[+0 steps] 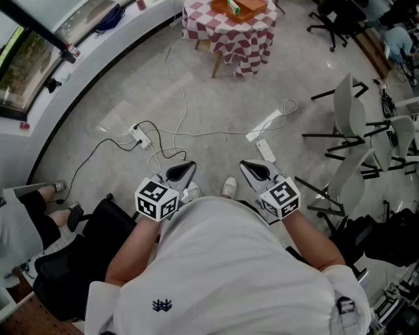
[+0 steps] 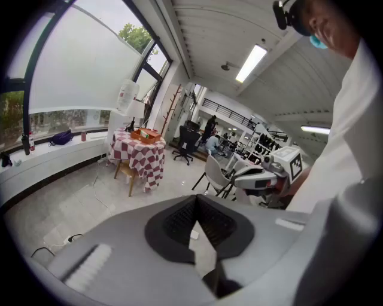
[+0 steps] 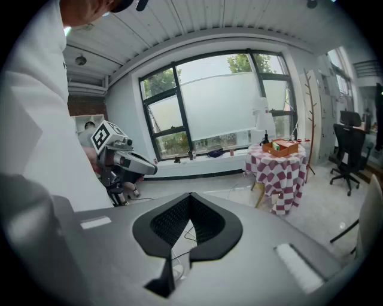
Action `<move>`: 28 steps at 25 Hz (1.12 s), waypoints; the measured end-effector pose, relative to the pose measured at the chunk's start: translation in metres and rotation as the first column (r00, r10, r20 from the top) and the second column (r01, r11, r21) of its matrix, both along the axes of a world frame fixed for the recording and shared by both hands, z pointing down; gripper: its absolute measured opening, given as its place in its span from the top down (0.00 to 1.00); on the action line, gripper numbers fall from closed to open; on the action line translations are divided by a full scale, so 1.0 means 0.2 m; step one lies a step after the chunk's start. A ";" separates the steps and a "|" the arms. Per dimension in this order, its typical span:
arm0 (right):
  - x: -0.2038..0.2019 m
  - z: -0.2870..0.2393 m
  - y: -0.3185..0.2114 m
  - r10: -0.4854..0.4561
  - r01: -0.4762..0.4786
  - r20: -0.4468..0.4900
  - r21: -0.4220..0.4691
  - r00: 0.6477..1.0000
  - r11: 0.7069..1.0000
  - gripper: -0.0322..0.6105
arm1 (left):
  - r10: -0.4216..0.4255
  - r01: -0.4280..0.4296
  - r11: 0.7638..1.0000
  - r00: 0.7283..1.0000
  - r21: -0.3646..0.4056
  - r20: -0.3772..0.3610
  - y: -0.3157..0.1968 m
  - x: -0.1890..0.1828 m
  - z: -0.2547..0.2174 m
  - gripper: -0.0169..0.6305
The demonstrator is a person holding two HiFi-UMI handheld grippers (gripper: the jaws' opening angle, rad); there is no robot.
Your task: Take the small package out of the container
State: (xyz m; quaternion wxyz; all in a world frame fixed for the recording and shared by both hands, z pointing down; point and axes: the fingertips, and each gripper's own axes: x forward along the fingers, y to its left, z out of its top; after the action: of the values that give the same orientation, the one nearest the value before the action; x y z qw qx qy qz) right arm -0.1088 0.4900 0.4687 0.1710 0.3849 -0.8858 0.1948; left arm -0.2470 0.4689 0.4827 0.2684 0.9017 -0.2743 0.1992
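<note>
Peering toward the checked table [image 1: 230, 38], I could make out little upon it; its far side was cut off by the top edge of the head view; the orange container [image 1: 249, 8] sat on its cloth, and the small package [image 1: 233, 6] showed only as a green-and-white scrap at one end of that container, too small to read; the left gripper [image 1: 186, 169] was clenched, jaws tip to tip with nothing between them; the right gripper [image 1: 251, 169] was likewise closed on nothing; both hung well short of the table, touching nothing, noses aimed toward it over the cables [image 1: 177, 133] on the floor; the person's forearms were drawn in against the white shirt [image 1: 222, 275], elbows back, the grippers side by side.
</note>
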 end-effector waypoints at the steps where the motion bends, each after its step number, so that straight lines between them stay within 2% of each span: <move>1: 0.06 0.01 0.00 0.003 -0.003 0.006 -0.001 1.000 1.000 0.95 | 0.002 -0.002 1.000 1.000 0.000 0.000 0.00 0.07 0.00 0.89; 9: 0.48 0.12 -0.02 0.048 -0.047 0.034 -0.016 0.998 0.999 0.95 | 0.036 -0.036 0.999 0.999 0.008 0.031 -0.07 0.52 0.08 0.89; 13: 0.61 0.14 -0.08 0.066 -0.066 0.041 -0.003 0.997 0.998 0.95 | 0.023 -0.027 0.998 0.997 0.051 0.079 -0.16 0.66 0.07 0.89; 17: 0.69 0.14 -0.23 0.094 -0.094 0.049 0.010 0.994 0.995 0.94 | 0.059 -0.062 0.997 0.996 0.050 0.062 -0.30 0.76 0.07 0.86; 22: 0.76 0.19 -0.51 0.147 -0.147 0.033 -0.005 0.989 0.989 0.94 | 0.110 -0.111 0.993 0.993 0.035 0.039 -0.61 0.87 0.15 0.85; 28: 0.74 0.14 -0.97 0.182 -0.182 -0.013 -0.037 0.983 0.983 0.94 | 0.132 -0.133 0.991 0.991 0.031 0.031 -1.22 0.88 0.14 0.85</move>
State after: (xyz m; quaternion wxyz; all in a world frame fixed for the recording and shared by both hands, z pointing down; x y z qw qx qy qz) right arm 0.0387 0.2963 0.4966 0.1639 0.4618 -0.8422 0.2246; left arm -0.0713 0.2254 0.5103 0.2357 0.9192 -0.2212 0.2251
